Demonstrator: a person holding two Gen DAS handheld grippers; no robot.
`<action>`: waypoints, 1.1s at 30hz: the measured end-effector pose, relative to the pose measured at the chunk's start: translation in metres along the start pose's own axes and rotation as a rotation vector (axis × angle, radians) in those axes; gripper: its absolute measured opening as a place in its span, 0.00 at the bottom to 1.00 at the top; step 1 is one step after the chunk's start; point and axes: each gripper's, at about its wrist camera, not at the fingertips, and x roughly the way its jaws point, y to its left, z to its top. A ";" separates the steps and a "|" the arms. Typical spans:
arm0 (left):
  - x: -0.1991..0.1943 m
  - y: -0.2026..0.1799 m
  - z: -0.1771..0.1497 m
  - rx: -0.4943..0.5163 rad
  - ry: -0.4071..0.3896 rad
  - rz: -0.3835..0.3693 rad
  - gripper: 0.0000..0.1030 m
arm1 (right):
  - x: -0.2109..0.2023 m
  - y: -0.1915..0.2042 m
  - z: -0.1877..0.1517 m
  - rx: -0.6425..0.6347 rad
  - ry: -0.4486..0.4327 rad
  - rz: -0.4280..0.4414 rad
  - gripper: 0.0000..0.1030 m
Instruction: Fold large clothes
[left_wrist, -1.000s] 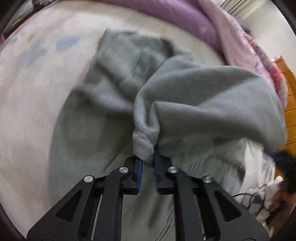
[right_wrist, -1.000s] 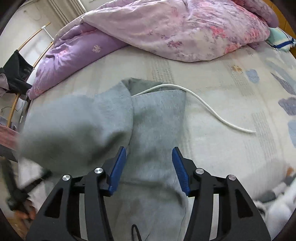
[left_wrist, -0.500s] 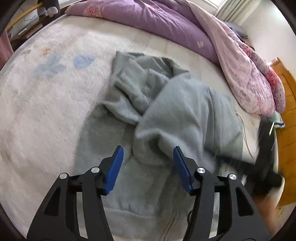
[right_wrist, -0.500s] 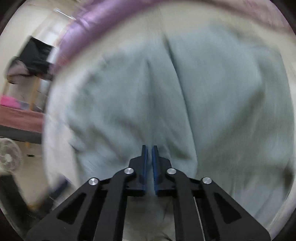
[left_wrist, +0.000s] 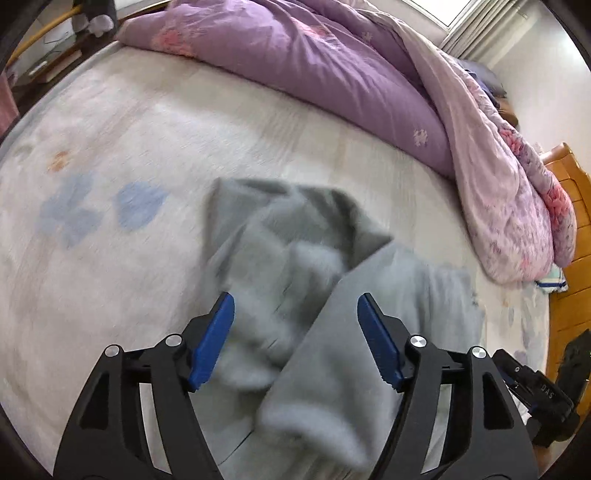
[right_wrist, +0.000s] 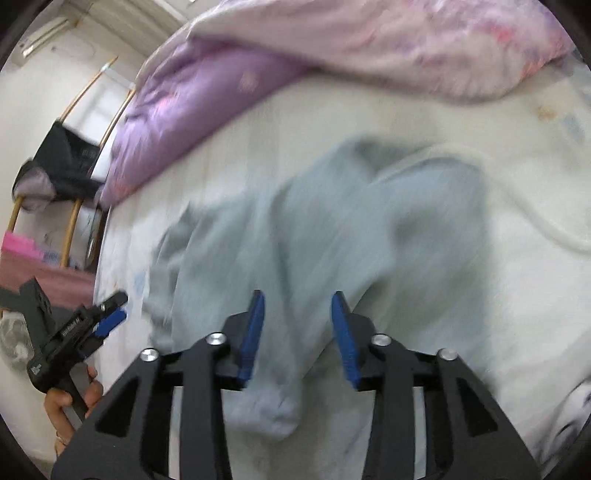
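Lying under both tools: grey garment (left_wrist: 332, 332) | left tool (left_wrist: 295, 339) open | right tool (right_wrist: 297, 332) open, apparently empty

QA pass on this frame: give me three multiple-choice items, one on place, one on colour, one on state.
1. Where does the grey sweatshirt lie?
A. on the bed sheet
B. on a chair
C. on the floor

2. What colour is the quilt bunched behind it?
A. green
B. purple and pink
C. black

3. How do the left gripper and right gripper stand?
A. both shut on cloth
B. one open, one shut
C. both open

Key: 1 A, sheet shows all around it; 2 B, both views show it; 3 C, each pair of pads stands apart.
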 end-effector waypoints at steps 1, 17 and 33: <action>0.007 -0.007 0.008 -0.008 0.000 -0.003 0.70 | 0.002 -0.009 0.013 0.032 -0.004 -0.001 0.41; 0.151 -0.057 0.074 -0.049 0.184 0.079 0.72 | 0.116 -0.032 0.110 0.211 0.042 -0.063 0.57; 0.057 -0.048 0.046 -0.005 0.022 -0.037 0.12 | 0.029 -0.006 0.062 0.115 -0.097 0.057 0.14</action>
